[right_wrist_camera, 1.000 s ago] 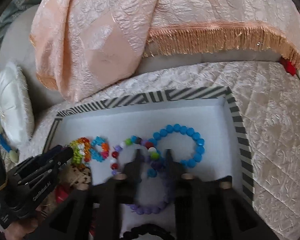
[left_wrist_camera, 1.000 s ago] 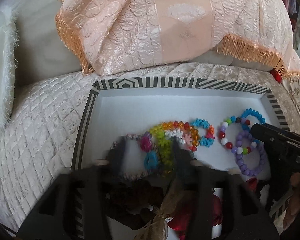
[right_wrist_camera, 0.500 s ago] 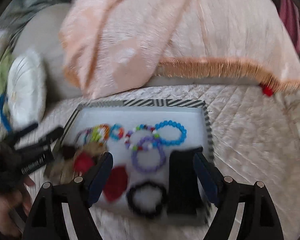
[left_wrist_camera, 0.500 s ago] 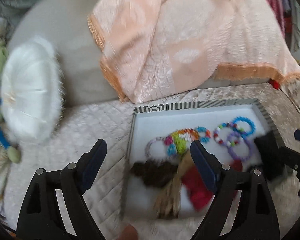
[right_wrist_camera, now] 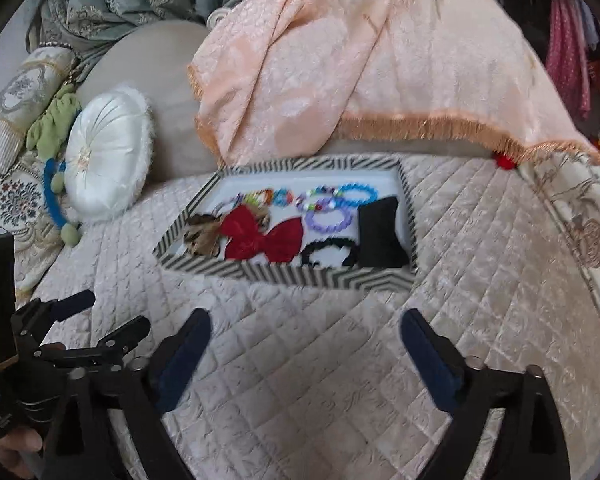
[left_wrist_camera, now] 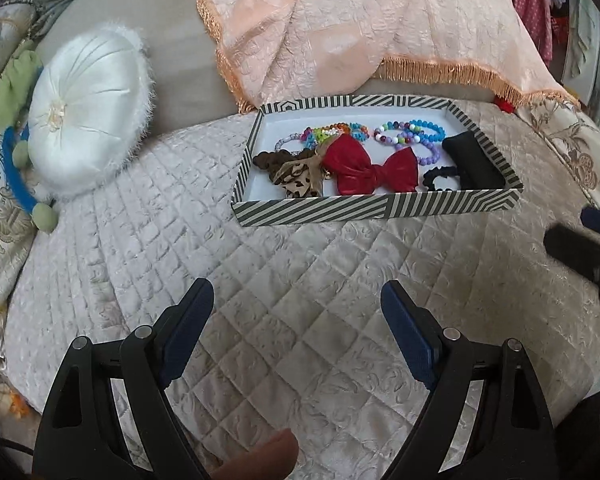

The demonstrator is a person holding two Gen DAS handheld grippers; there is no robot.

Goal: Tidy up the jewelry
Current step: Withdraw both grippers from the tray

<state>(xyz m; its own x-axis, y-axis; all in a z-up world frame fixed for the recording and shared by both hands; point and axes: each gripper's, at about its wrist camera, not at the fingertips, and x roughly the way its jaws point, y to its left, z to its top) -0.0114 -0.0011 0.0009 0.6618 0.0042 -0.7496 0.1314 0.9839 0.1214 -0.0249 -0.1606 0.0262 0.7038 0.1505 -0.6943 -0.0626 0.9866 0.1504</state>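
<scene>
A black-and-white striped tray point(left_wrist_camera: 376, 204) point(right_wrist_camera: 284, 274) sits on the quilted bedspread. Inside lie several coloured bead bracelets point(left_wrist_camera: 404, 136), a red bow point(left_wrist_camera: 364, 168) point(right_wrist_camera: 260, 236), a leopard-print bow point(left_wrist_camera: 300, 176), a black scrunchie point(left_wrist_camera: 440, 178) and a black pouch point(left_wrist_camera: 472, 160) point(right_wrist_camera: 380, 236). My left gripper point(left_wrist_camera: 297, 294) hangs open over bare quilt, well short of the tray. My right gripper point(right_wrist_camera: 306, 320) is likewise back from the tray, its jaws opening with nothing between them. Each gripper shows at the edge of the other's view.
A round white cushion point(left_wrist_camera: 88, 116) and a blue band with green balls point(left_wrist_camera: 16, 184) lie left of the tray. A peach fringed throw point(left_wrist_camera: 360, 28) drapes behind it. Open quilt point(left_wrist_camera: 300, 248) stretches between the grippers and the tray.
Both grippers pulled back out of the tray and opened wide. The bracelets they stood over stay in the tray, which now looks small and far.
</scene>
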